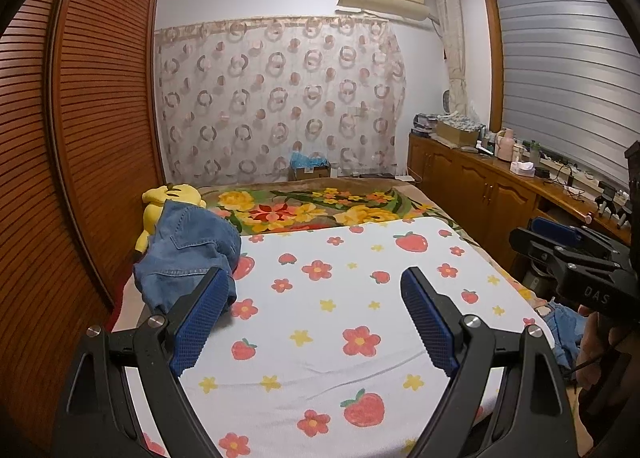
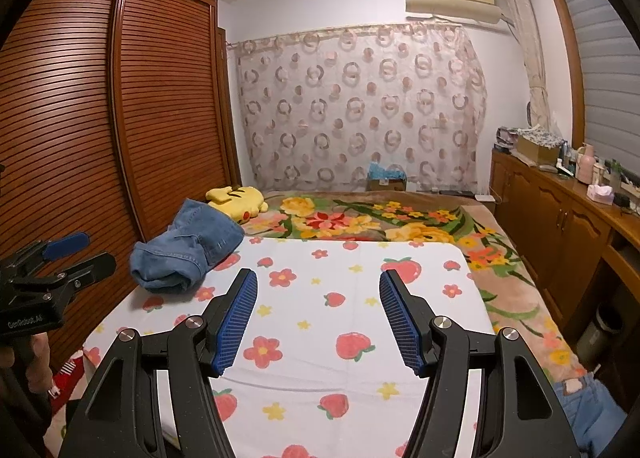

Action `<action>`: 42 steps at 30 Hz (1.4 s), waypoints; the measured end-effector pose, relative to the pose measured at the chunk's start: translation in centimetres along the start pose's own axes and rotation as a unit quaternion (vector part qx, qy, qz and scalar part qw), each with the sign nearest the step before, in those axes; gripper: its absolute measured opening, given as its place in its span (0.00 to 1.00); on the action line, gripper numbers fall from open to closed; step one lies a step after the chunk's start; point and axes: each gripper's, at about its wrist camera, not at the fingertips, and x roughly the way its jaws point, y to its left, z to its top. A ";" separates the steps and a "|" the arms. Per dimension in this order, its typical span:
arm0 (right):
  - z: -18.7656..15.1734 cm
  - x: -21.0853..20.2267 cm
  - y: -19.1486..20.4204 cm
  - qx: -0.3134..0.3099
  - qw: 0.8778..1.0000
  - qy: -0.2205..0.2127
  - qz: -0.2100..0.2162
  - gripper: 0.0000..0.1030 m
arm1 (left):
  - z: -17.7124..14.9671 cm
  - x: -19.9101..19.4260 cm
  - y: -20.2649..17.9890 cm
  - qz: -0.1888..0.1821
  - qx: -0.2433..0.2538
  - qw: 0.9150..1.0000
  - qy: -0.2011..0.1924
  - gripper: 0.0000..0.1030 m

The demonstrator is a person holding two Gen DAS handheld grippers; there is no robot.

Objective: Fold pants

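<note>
A folded pair of blue denim pants [image 1: 188, 254] lies at the far left corner of the white strawberry-print sheet [image 1: 340, 298], partly over a yellow plush toy [image 1: 168, 201]; the pants also show in the right wrist view [image 2: 188, 250]. My left gripper [image 1: 314, 290] is open and empty, above the sheet, its left finger just in front of the pants. My right gripper [image 2: 318, 290] is open and empty above the sheet [image 2: 340, 318]. More light blue denim [image 1: 564, 334] lies off the sheet's right edge, also seen in the right wrist view [image 2: 588, 406].
A slatted wooden wardrobe [image 1: 92, 137] runs along the bed's left side. A flowered blanket [image 2: 380, 221] covers the far bed. Wooden cabinets [image 2: 560, 225] with bottles and boxes stand right. A patterned curtain [image 1: 280, 97] hangs behind.
</note>
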 end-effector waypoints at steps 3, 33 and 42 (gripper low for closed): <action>0.0 0.0 0.1 0.000 1.000 0.001 0.000 0.64 | -0.1 0.0 -0.1 0.000 0.000 1.000 0.000 0.86; -0.4 -0.4 0.4 -0.001 1.000 0.000 0.003 0.64 | 0.1 -0.1 0.0 -0.001 -0.001 1.000 0.001 0.86; -0.3 -0.4 0.4 -0.002 1.000 -0.001 0.002 0.64 | 0.1 -0.1 0.0 0.000 -0.001 1.000 0.001 0.86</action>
